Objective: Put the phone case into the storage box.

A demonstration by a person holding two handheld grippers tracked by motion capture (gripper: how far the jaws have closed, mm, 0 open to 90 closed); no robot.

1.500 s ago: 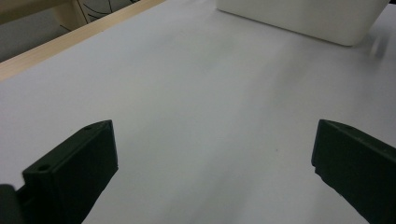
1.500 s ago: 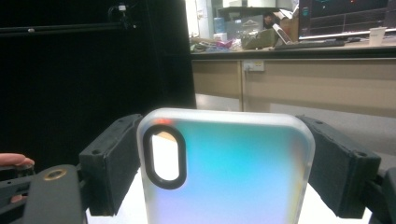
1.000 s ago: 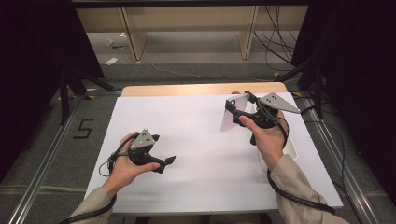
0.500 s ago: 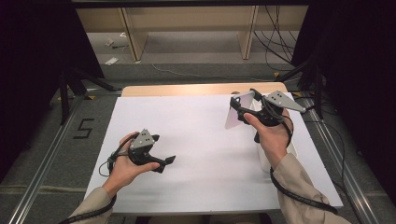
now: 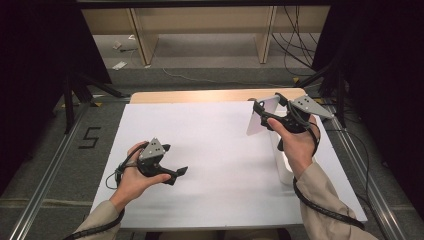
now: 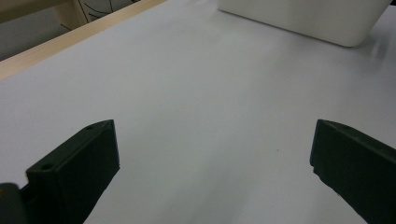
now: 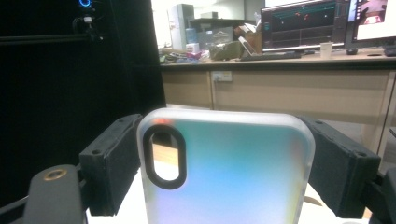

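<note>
A frosted, translucent phone case (image 5: 259, 119) with a black-rimmed oval camera cut-out (image 7: 164, 156) is held upright above the table's far right. My right gripper (image 5: 269, 103) is shut on it, one jaw on each long edge of the phone case (image 7: 229, 177). My left gripper (image 5: 174, 159) rests low on the white table sheet (image 5: 215, 150) at the near left, held by a hand. It stands open, and in the left gripper view (image 6: 215, 158) only bare white sheet lies between its jaws.
A white box (image 5: 285, 167) stands on the sheet under the right forearm and appears as the white box (image 6: 303, 16) far ahead of the left gripper. The table's wooden far edge (image 5: 210, 95) shows beyond the sheet. Metal rails run along both sides.
My right gripper has carried the phone case a little farther from the person and to the right. The left gripper has stayed where it was.
</note>
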